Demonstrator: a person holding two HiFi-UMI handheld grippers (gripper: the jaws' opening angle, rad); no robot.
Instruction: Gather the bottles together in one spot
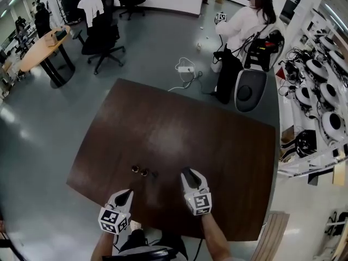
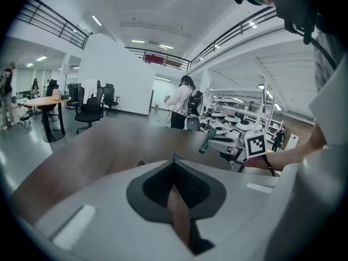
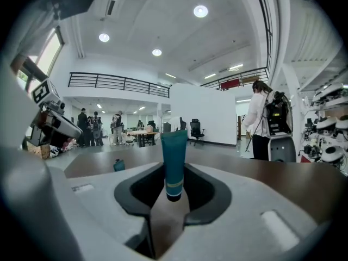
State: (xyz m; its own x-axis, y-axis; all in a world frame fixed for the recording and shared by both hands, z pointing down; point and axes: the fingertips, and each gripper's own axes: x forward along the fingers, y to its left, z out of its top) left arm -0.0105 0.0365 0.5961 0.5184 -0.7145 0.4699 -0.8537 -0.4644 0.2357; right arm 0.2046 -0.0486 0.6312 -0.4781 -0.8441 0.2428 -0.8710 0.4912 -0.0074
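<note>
Our table lies mostly bare to its far edge. Our right gripper grasps a teal tube, dark cap down, right of two small bottles. Our left gripper is clenched, empty.

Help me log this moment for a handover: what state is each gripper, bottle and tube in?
Left gripper: fingers together, nothing between them.
Right gripper: fingers closed on the tube.
Teal plastic tube with black cap: gripped upright, cap down, clear of the table.
Two small dark bottles: resting close beside each other on the dark brown wooden table, not held.
</note>
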